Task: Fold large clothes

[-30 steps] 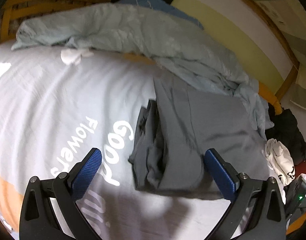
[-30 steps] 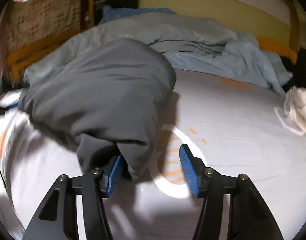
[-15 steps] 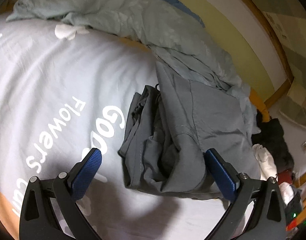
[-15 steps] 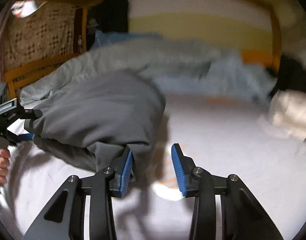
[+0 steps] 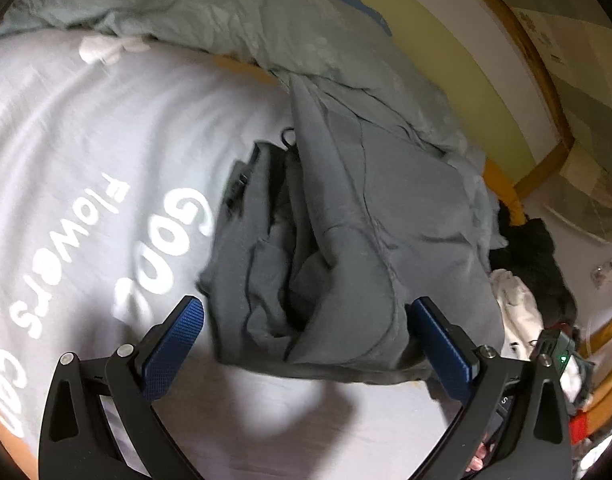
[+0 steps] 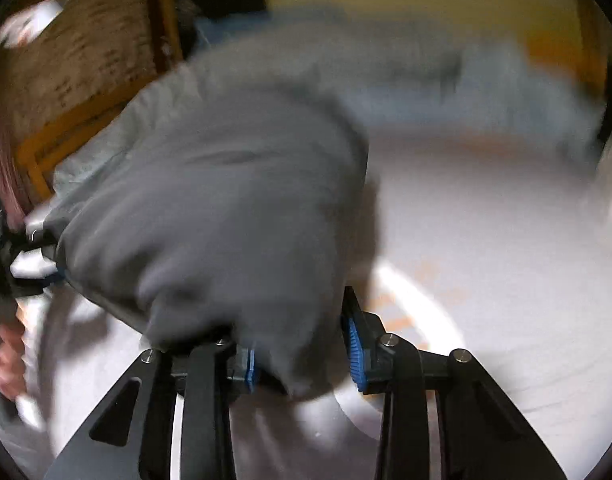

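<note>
Right claw (image 6: 301, 354): jaws have just been closing, with a fold of the grey garment (image 6: 233, 200) between them. Cloth drapes over the left pad and hides most of it; the right pad (image 6: 353, 344) shows a thin blue edge. Whether the pads actually pinch the cloth, cannot tell; this view is smeared by blur. The garment bulges up and away from the claw, soft, matte, rounded. Far left of it, a person's hand (image 6: 5, 356), cut off by the frame edge.

Left claw (image 5: 306, 340): released, jaws wide, ribbed blue pads either side of the garment's (image 5: 346, 240) near hem, not pressing it. Ahead of the claw the garment lies bunched on the bed sheet (image 5: 85, 140), pale and smooth with white lettering. Folds hide its inner layers. Beyond, a crumpled pale blue blanket (image 5: 205, 12). To the right, a white cloth (image 5: 518, 304) and dark clothes (image 5: 538, 248), hard to make out.
</note>
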{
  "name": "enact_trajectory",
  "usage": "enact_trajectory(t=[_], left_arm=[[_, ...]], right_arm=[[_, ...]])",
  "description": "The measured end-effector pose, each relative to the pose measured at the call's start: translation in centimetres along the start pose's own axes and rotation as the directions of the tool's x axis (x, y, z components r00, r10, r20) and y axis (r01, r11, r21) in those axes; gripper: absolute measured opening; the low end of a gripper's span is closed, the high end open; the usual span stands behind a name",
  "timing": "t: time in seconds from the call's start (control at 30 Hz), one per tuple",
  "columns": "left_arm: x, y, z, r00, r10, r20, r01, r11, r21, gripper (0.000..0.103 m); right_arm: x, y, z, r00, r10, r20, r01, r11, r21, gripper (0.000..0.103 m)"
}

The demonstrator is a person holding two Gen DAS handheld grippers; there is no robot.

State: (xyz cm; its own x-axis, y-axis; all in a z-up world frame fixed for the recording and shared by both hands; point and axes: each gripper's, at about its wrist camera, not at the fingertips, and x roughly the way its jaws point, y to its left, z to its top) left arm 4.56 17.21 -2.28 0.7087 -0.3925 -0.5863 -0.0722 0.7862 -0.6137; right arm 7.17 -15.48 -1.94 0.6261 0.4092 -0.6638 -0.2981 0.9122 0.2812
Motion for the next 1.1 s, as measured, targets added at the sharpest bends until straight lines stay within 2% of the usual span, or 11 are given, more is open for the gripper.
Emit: enact_trajectory(t=[0.13,0.27,0.3,0.33,0.37,0.43,0.53,0.6,0.77,0.9,1.1], left_arm=[[1.4,0.1,-0.1,1.000,0.007,-0.012,-0.007,1.000,-0.014,0.103],[2.0,-0.5,-0.2,1.000,0.027,-0.014,-0.027,1.000,0.007,0.103],[2.1,-0.8,-0.3,0.999,0.039,-0.020,-0.038,0.999,0.027,0.099],[2.2,-1.1,-0.4,0.998,0.059,-0.021,-0.058,0.997,0.054,0.091],[2.2,-1.5,-0.6,0.996,0.089,-0.013,-0.087,0.993,0.076,0.077],[1.6,-2.3,-0.9,0.992,0.125,0.035,-0.128,0.987,0.100,0.062],[0.4,-4.0,-0.9,0.984,0.146,0.102,-0.160,0.975,0.153,0.045],[-0.6,-5.5,-0.9,0.979,0.147,0.140,-0.173,0.966,0.190,0.036],[-3.1,-9.9,-2.4,0.969,0.080,0.234,-0.143,0.953,0.266,0.029],[-3.6,-14.6,-4.3,0.956,0.043,0.290,-0.153,0.917,0.369,0.028],[-3.0,-21.0,-4.1,0.946,-0.053,0.320,-0.101,0.889,0.446,0.027]], right_arm=[[-0.2,3.6,-0.1,0.990,-0.128,0.055,0.136,0.974,-0.179,0.037],[0.9,1.6,1.0,0.996,-0.090,-0.015,0.089,0.993,-0.078,0.045],[1.4,1.0,1.3,0.996,-0.081,-0.032,0.080,0.996,-0.044,0.051],[1.3,0.8,1.1,0.998,-0.058,-0.030,0.057,0.998,-0.036,0.033],[1.0,2.0,0.9,0.996,-0.088,-0.004,0.087,0.993,-0.081,0.028],[0.4,4.4,0.4,0.983,-0.171,0.070,0.181,0.967,-0.179,0.025],[-1.8,5.7,0.4,0.973,-0.135,0.185,0.170,0.966,-0.193,0.025],[-3.0,6.8,0.6,0.961,-0.148,0.233,0.199,0.956,-0.215,0.025],[-8.4,6.8,1.1,0.925,-0.157,0.347,0.238,0.949,-0.206,0.025],[-13.4,6.0,0.6,0.870,-0.200,0.452,0.334,0.911,-0.240,0.024],[-20.1,2.3,1.5,0.804,-0.253,0.538,0.410,0.891,-0.194,0.024]])
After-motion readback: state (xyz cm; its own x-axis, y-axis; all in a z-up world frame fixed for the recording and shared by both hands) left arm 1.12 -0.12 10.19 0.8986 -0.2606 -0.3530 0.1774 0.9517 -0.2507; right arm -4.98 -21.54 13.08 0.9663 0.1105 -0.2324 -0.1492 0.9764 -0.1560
